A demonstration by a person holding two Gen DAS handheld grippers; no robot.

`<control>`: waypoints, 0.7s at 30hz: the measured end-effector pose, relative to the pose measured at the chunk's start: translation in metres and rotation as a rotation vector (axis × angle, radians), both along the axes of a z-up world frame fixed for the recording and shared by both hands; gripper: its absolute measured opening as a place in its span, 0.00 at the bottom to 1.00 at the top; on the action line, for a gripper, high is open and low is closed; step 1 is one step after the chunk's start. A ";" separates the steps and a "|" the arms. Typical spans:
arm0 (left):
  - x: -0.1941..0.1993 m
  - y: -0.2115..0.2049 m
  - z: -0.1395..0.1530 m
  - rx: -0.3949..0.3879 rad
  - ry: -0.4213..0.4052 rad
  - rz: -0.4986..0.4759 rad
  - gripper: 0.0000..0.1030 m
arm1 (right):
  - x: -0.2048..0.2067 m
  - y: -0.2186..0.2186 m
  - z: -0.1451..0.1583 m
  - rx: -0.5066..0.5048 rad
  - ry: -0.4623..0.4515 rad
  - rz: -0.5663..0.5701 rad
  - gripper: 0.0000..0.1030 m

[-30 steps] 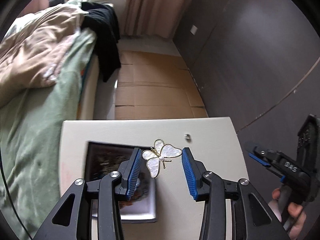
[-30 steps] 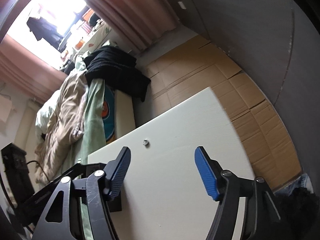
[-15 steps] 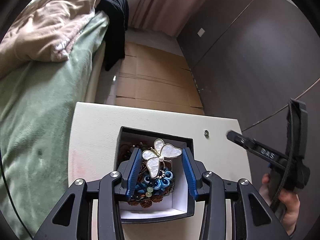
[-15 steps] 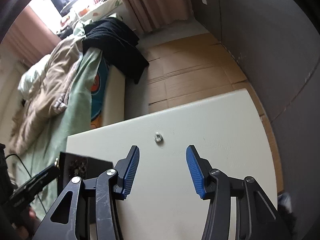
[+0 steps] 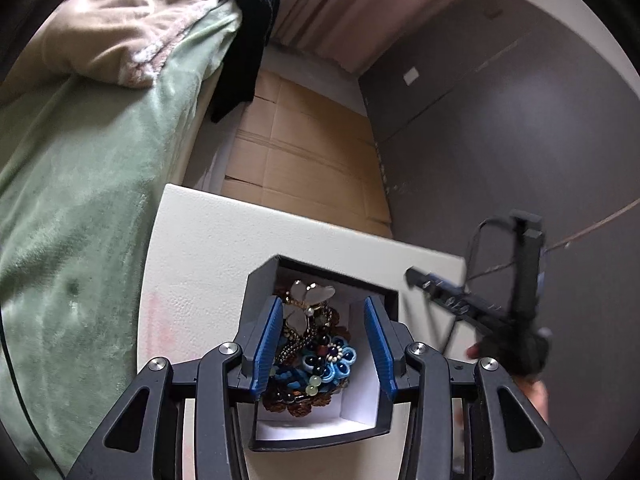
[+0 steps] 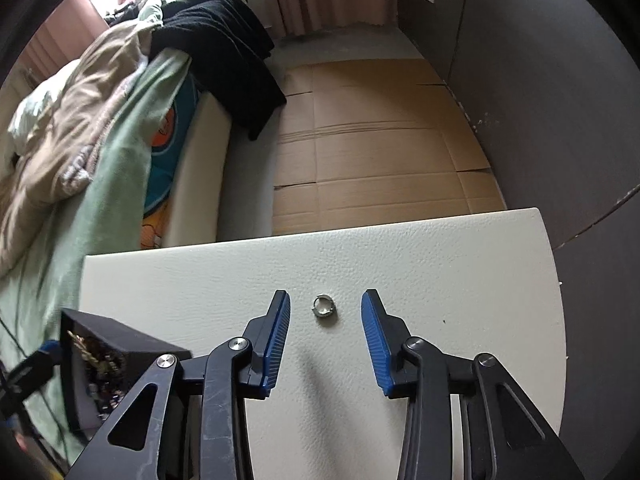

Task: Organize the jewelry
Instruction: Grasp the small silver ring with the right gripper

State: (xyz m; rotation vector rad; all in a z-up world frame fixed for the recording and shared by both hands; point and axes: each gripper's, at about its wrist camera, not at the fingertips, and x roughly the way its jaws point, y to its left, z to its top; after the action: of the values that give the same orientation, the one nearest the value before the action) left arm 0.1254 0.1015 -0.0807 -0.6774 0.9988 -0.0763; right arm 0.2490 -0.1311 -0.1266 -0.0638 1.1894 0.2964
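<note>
Over the black jewelry box [image 5: 384, 300], left gripper [image 5: 320, 342] now has its jaws spread and empty; the butterfly brooch [image 5: 306, 304] it carried a second ago lies on the beads inside. Right gripper [image 6: 325, 338] has dropped toward the silver ring [image 6: 324, 305] on the white table [image 6: 460, 280], jaws closing around it, not touching. Ring likely goes next.

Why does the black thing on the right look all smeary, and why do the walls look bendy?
Left wrist view: the right gripper is smeared by motion blur, and so is the butterfly brooch in the box. Right wrist view: the ring is sharp. In both views the fisheye lens bends the straight table edges and walls.
</note>
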 end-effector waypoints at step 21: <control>-0.021 0.025 0.006 0.054 0.001 0.091 0.42 | -0.020 0.000 0.013 0.038 -0.035 0.030 0.13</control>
State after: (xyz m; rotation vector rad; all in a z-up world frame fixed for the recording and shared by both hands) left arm 0.1048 0.1261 -0.0752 -0.6726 0.9665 0.0301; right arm 0.2286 -0.1311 -0.1131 -0.0535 1.1482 0.3431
